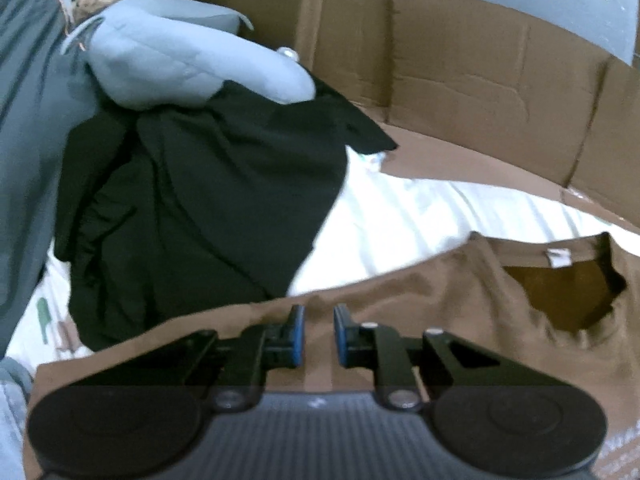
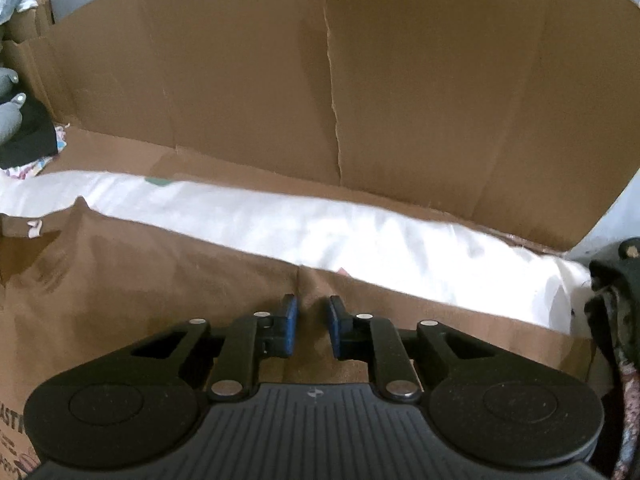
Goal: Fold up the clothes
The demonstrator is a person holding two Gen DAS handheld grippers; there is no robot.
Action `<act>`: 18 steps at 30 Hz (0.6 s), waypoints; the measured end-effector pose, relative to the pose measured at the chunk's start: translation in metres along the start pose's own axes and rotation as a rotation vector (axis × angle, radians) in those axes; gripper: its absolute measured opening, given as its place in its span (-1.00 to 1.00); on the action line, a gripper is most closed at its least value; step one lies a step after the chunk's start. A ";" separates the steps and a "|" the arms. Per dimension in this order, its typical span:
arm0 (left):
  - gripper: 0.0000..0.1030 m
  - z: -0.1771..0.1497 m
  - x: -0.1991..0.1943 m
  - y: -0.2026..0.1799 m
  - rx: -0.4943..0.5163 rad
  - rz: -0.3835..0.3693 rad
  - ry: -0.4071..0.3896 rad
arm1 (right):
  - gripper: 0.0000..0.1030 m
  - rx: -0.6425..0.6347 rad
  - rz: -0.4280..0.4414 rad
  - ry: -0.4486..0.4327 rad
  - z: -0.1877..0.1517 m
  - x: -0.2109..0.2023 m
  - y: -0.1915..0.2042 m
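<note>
While the brown T-shirt (image 1: 420, 280) lies flat on the white sheet (image 1: 400, 216), its long axis running left to right, we see its collar and white label pointing far. Our left gripper (image 1: 319, 334) and right gripper (image 2: 312, 328) each pinch a raised ridge of its far edge between narrowed blue pads. The near part hides beneath both grippers. A black garment (image 1: 208, 184) heaps at the left; cardboard (image 2: 360, 80) walls the far side.
</note>
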State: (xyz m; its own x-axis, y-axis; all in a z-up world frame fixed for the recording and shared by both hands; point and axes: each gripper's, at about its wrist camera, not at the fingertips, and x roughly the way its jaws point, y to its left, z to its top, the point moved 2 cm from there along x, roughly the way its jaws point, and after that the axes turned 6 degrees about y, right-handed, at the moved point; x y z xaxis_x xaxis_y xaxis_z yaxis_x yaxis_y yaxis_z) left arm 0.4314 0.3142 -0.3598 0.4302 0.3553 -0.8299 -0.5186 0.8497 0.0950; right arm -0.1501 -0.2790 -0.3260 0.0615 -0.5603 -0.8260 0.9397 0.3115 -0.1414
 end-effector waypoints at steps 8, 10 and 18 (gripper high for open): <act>-0.82 -0.005 0.032 0.029 -0.081 -0.003 0.024 | -0.60 -0.001 0.003 0.008 0.006 0.012 0.000; -0.82 -0.006 0.029 0.031 -0.076 -0.011 0.018 | -0.59 0.003 0.004 0.012 0.009 0.014 -0.001; -0.81 -0.010 -0.006 0.040 -0.100 -0.023 -0.001 | -0.58 0.043 0.021 0.012 0.010 0.001 0.003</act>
State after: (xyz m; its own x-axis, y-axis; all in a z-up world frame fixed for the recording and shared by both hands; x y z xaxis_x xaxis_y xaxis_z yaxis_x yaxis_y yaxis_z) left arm 0.4005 0.3422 -0.3570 0.4431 0.3368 -0.8308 -0.5800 0.8144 0.0208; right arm -0.1443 -0.2865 -0.3218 0.0775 -0.5442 -0.8354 0.9519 0.2895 -0.1002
